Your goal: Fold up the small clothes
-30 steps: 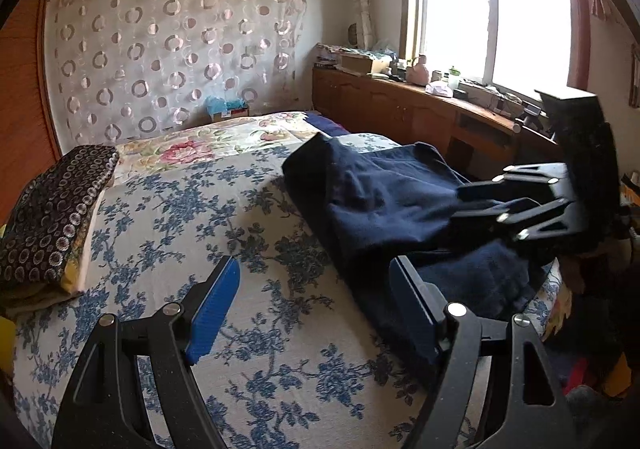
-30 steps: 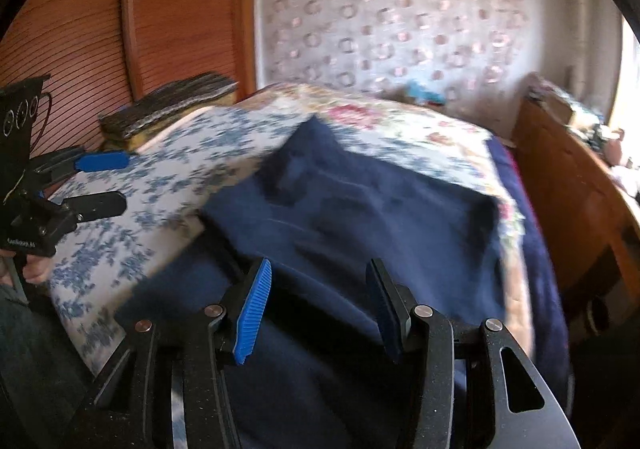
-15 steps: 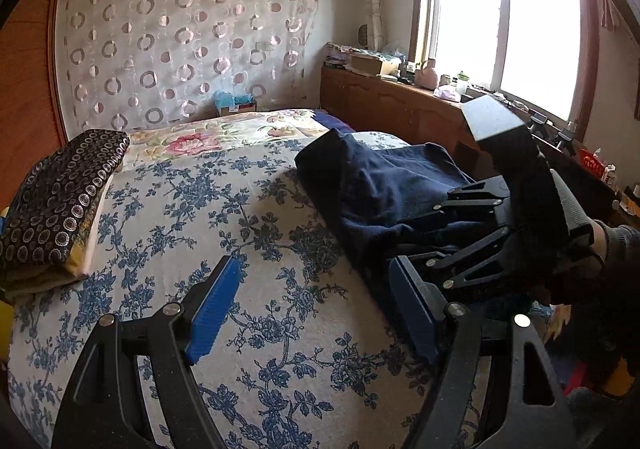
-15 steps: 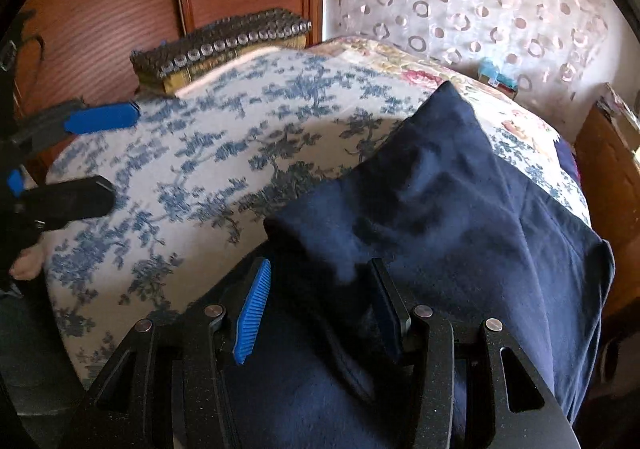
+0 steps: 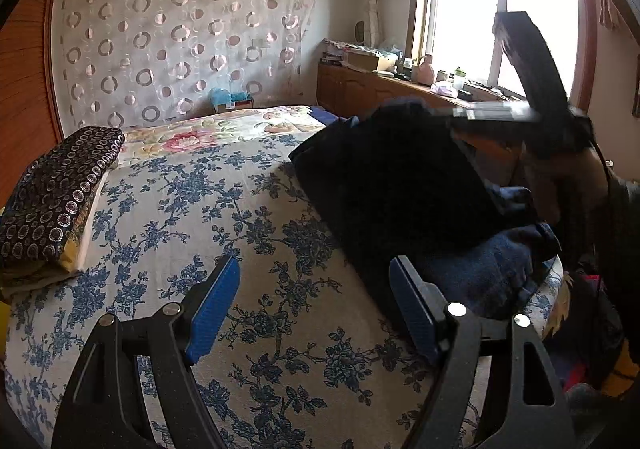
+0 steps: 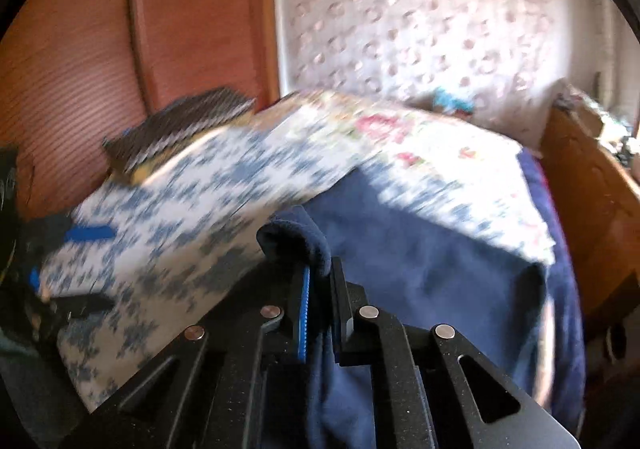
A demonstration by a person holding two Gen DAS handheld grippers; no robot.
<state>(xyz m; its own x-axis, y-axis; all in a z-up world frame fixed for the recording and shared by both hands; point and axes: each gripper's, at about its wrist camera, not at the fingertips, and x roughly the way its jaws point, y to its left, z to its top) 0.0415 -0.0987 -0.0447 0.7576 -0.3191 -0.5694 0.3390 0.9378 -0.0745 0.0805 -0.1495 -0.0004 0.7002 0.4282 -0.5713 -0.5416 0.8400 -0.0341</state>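
The soft, limp navy garment (image 6: pixel 420 269) droops from the right hand-held gripper (image 6: pixel 320 289), just clamped onto its folded edge, while the left hand-held gripper (image 5: pixel 316 301) gapes wide and empty.

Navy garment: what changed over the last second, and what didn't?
The right tool has just closed its jaws on a fold of the navy garment and lifted it off the floral bedspread. The left tool stayed open and empty, hovering in place.

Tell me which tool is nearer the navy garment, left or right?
Right. The right tool is shut on a fold of the navy garment, having just closed on it. The left tool hangs open over the floral bedspread, beside the garment's edge and not touching it.
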